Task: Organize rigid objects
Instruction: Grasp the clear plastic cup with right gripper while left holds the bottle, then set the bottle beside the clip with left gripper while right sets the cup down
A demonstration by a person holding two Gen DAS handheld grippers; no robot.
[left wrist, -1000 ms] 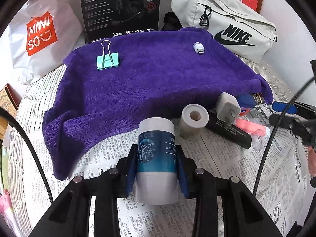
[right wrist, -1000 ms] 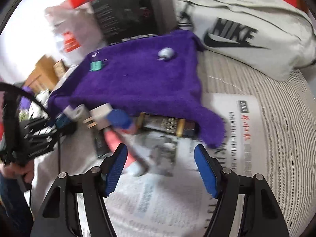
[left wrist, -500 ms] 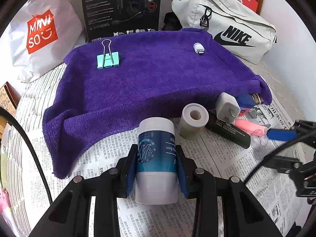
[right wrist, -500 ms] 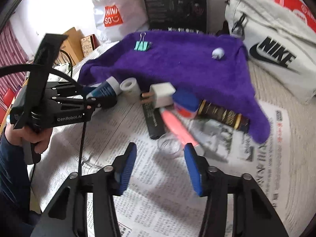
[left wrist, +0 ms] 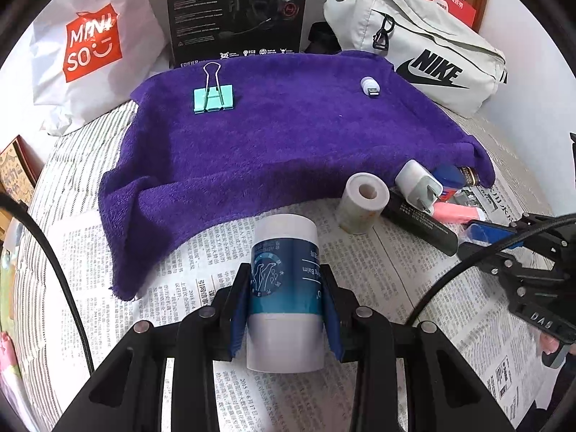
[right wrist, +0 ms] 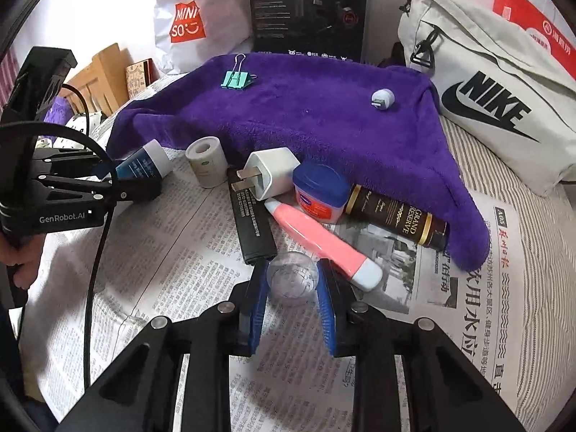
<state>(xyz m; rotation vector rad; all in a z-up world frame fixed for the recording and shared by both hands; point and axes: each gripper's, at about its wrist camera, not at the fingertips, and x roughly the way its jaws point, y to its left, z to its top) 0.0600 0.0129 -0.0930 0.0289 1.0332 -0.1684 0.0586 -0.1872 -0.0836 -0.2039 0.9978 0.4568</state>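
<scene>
My left gripper [left wrist: 285, 284] is shut on a white bottle with a blue label [left wrist: 284, 237], held over the newspaper just before the purple towel [left wrist: 288, 136]. The right gripper [right wrist: 292, 286] has its jaws closing around a clear ball [right wrist: 292, 279], and both blue pads touch its sides. Just beyond the ball lie a pink tube [right wrist: 316, 237], a black bar [right wrist: 252, 223], a white charger plug [right wrist: 273, 171], a blue-lidded jar [right wrist: 318, 189], a dark bottle [right wrist: 396, 219] and a white tape roll [right wrist: 206, 160]. On the towel rest a green binder clip [left wrist: 213, 98] and a small white USB stick [left wrist: 370, 86].
Newspaper [right wrist: 486, 306] covers the striped bed in front. A white Nike bag [left wrist: 424, 50], a black box [left wrist: 237, 10] and a white Miniso bag [left wrist: 86, 46] line the back. A person's hand [right wrist: 21, 262] holds the left gripper at the left edge of the right wrist view.
The right gripper swung over to the clear ball and narrowed its jaws from wide apart onto it. The left gripper kept still with the bottle.
</scene>
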